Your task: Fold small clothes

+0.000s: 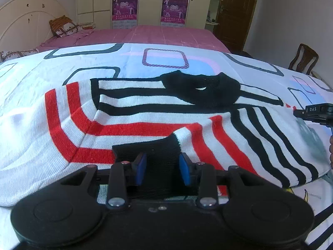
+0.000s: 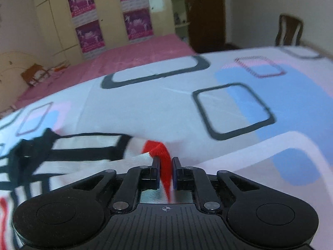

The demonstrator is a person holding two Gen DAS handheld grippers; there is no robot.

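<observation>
Two grips: left gripper (image 1: pixel 162 167) part-open around black cuff (image 1: pixel 145 149), right gripper (image 2: pixel 165 168) pinching red cuff (image 2: pixel 161 152) of striped sweater (image 1: pixel 129 112); sleeve-fold step, we judge; next, carry cuffs inward.

surface: patterned bedsheet (image 1: pixel 187 62) | lying on it: striped knit sweater (image 1: pixel 145 112), spread flat

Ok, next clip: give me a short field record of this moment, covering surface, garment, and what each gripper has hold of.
surface: patterned bedsheet
garment: striped sweater, red, white and black, lying spread out
left gripper: black cuff between its blue pads
right gripper: shut on red cuff
background: pink bed, wardrobe with posters, wooden chair
</observation>
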